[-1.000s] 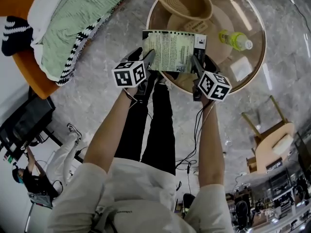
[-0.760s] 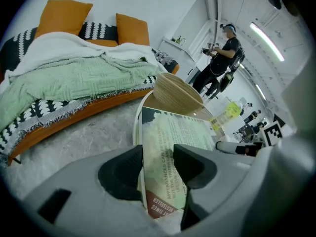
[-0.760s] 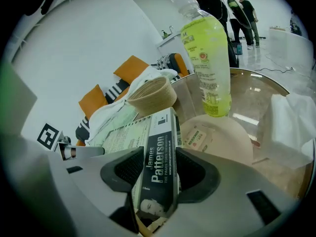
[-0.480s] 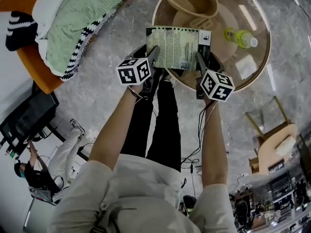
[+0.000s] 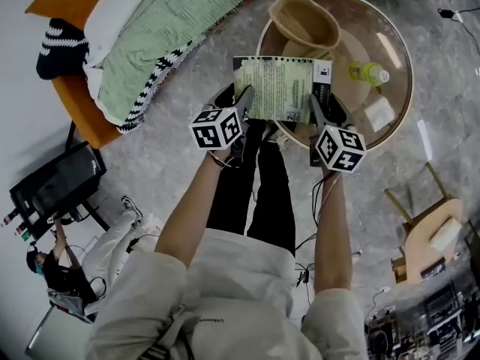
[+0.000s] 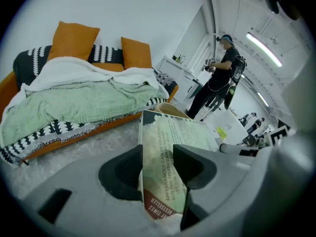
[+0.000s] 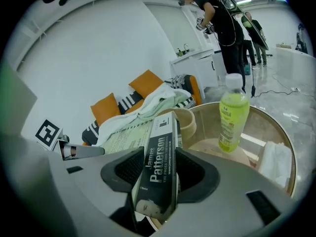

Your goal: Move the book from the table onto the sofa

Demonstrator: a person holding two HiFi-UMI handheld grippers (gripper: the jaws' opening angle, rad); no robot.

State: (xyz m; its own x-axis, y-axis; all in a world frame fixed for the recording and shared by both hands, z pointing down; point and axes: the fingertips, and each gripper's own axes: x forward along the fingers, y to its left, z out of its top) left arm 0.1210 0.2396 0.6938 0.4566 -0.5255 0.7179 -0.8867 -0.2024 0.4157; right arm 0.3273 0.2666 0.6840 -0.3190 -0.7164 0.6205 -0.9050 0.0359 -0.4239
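The book (image 5: 279, 88), pale green cover up with a black spine, hangs over the near rim of the round glass table (image 5: 401, 88). My left gripper (image 5: 241, 100) is shut on its left edge, and my right gripper (image 5: 316, 105) is shut on its spine side. Both pairs of jaws have just been closing onto it. In the left gripper view the book (image 6: 165, 149) stands edge-on between the pads of the left gripper (image 6: 157, 169). In the right gripper view the right gripper (image 7: 159, 168) clamps the spine (image 7: 162, 157). The orange sofa (image 5: 71, 111), with a green blanket (image 5: 161, 36), lies to the upper left.
On the table stand a tan basket (image 5: 304, 21), a yellow-green bottle (image 5: 367, 73) and a white napkin (image 5: 381, 113). A wooden chair (image 5: 424, 216) is at the right. A black stand (image 5: 56, 186) and a crouching person (image 5: 52, 265) are at lower left.
Both grippers have risen together with the book gripped between them, so the book is off the tabletop. The sofa shows further into the head view.
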